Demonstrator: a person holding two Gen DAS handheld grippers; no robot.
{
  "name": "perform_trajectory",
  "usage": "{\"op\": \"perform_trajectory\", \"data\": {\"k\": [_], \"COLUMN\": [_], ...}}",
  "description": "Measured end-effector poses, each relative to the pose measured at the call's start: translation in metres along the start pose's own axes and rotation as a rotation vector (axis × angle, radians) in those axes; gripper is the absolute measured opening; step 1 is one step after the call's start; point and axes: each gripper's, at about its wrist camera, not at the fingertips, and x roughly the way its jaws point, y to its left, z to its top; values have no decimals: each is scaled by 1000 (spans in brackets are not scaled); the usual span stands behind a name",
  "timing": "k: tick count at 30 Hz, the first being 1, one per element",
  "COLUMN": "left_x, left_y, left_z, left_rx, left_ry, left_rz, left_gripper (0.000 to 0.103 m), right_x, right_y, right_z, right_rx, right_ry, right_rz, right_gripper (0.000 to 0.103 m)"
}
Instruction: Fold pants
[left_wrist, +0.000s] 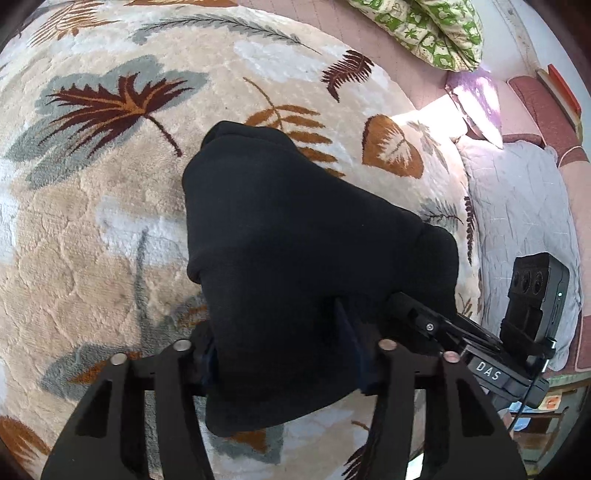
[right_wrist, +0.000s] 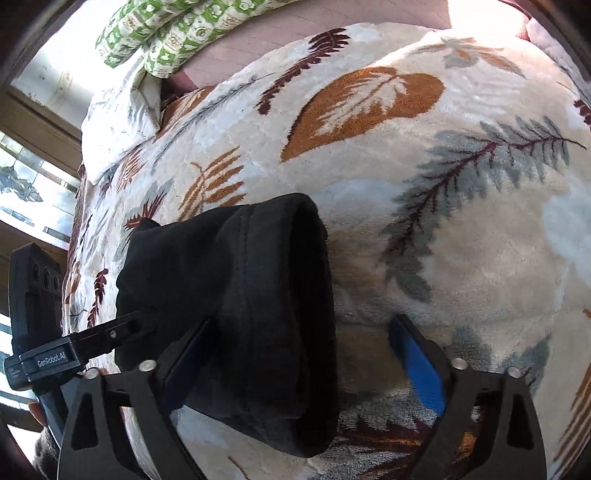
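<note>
The black pants (left_wrist: 295, 236) lie bunched in a folded bundle on a cream blanket with leaf prints (left_wrist: 92, 221). In the left wrist view the cloth drapes over and between my left gripper's fingers (left_wrist: 284, 354), which are spread apart with the cloth hiding their tips. My right gripper (left_wrist: 417, 314) reaches into the bundle's right edge there. In the right wrist view the pants (right_wrist: 258, 314) lie between the fingers of my right gripper (right_wrist: 303, 350), covering the left pad; the blue right pad (right_wrist: 417, 362) stands well apart. The jaws are wide open. My left gripper (right_wrist: 122, 328) touches the bundle's left side.
The blanket (right_wrist: 443, 240) covers a bed. Green patterned pillows (left_wrist: 424, 29) lie at the far end on a pink sheet (left_wrist: 373, 40). A grey quilt (left_wrist: 517, 206) lies to the right. A window frame (right_wrist: 33, 122) stands at the left of the right wrist view.
</note>
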Motion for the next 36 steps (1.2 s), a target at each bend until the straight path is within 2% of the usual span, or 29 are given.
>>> {"op": "perform_trajectory", "data": {"k": [1, 3, 4, 5, 7, 10, 13, 18, 23, 30, 36], "left_x": [-3, -10, -13, -15, -17, -23, -31, -47, -72, -110, -133], "left_y": [-1, 1, 2, 3, 2, 5, 7, 10, 20, 63, 106], "left_z": [-1, -3, -4, -5, -8, -16, -24, -38, -48, -50, -51], "left_rx": [8, 7, -2, -10, -7, -15, -17, 5, 30, -7, -47], "left_ry": [-8, -13, -8, -6, -2, 0, 3, -17, -73, -139, -175], "left_rz": [-8, -36, -55, -66, -65, -82, -87, -38, 28, 81, 137], "left_gripper": [33, 26, 24, 23, 23, 22, 22, 22, 22, 22, 22], "right_x": [2, -2, -5, -9, -15, -20, -31, -36, -35, -20, 9], "right_y": [3, 3, 0, -5, -9, -5, -6, 4, 26, 79, 127], "right_z": [-2, -5, -7, -8, -13, -24, -37, -54, -62, -69, -66], "right_rx": [-8, -18, 5, 38, 65, 65, 104, 127, 124, 78, 43], "right_ry": [1, -20, -32, -43, -62, -66, -95, -101, -100, -77, -25], "right_rz": [1, 4, 22, 52, 89, 89, 137, 154, 170, 188, 218], "right_gripper": [53, 52, 48, 42, 39, 38, 37, 37, 36, 36, 36]}}
